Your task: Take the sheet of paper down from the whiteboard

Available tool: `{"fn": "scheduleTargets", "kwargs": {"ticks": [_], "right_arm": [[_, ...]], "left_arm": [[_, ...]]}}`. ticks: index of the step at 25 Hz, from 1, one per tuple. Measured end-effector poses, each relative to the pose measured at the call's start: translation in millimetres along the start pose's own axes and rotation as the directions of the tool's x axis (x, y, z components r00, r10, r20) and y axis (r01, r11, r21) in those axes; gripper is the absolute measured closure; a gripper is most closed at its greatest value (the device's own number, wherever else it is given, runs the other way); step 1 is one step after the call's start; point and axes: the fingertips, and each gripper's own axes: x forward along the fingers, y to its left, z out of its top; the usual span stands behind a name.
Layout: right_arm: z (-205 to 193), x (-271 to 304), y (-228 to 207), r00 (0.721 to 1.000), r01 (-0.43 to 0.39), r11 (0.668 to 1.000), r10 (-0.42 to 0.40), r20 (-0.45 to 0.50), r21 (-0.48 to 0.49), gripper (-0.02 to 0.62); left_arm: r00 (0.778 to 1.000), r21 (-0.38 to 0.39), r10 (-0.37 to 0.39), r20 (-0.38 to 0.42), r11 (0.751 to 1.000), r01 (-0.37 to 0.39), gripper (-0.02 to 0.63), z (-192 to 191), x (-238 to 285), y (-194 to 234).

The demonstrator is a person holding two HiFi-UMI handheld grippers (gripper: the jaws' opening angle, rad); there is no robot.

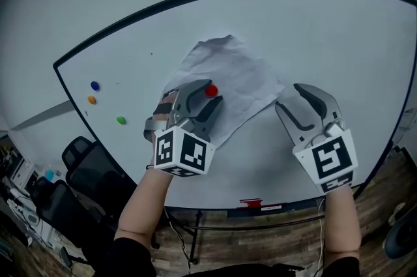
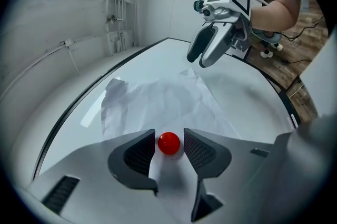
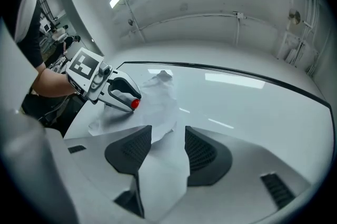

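The sheet of paper hangs at the whiteboard's middle under a red magnet, seemingly untouched between the left gripper's parted jaws, which must pinch it next; the right gripper gapes at its edge.

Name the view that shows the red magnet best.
Left gripper view: the red magnet sits unobstructed inside the open left gripper. Head view shows it small; right gripper view, tiny and far.

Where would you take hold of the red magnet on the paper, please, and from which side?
Probably by its rounded sides, coming square-on to the whiteboard: the red magnet stands proud of the paper, and the open left tongs straddle it.
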Motion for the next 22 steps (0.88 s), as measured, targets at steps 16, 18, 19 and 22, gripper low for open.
{"fn": "scheduleTargets", "kwargs": {"ticks": [16, 18, 19, 22], "right_arm": [[-1.3, 26.0, -4.9, 1.000, 0.017, 0.991, -0.018, 0.003, 0.130, 0.431], [-1.9, 31.0, -6.5, 1.000, 0.026, 0.987, -0.025, -0.006, 0.156, 0.459], [-3.1, 32.9, -6.8, 1.000, 0.028, 0.986, -0.027, -0.012, 0.166, 0.468], [-6.9, 34.1, -8.4, 0.999, 0.040, 0.984, -0.036, -0.024, 0.173, 0.526]], "left_arm": [[1.000, 0.013, 0.020, -0.003, 1.000, -0.020, 0.474, -0.7, 1.4, 1.9], [1.000, 0.003, 0.018, 0.004, 1.000, -0.018, 0.474, -0.3, 2.1, 2.5], [1.000, 0.002, 0.016, 0.005, 1.000, -0.016, 0.474, -0.2, 2.2, 2.3], [1.000, 0.000, 0.010, 0.005, 1.000, -0.010, 0.474, 1.2, 0.6, 0.2]]}}
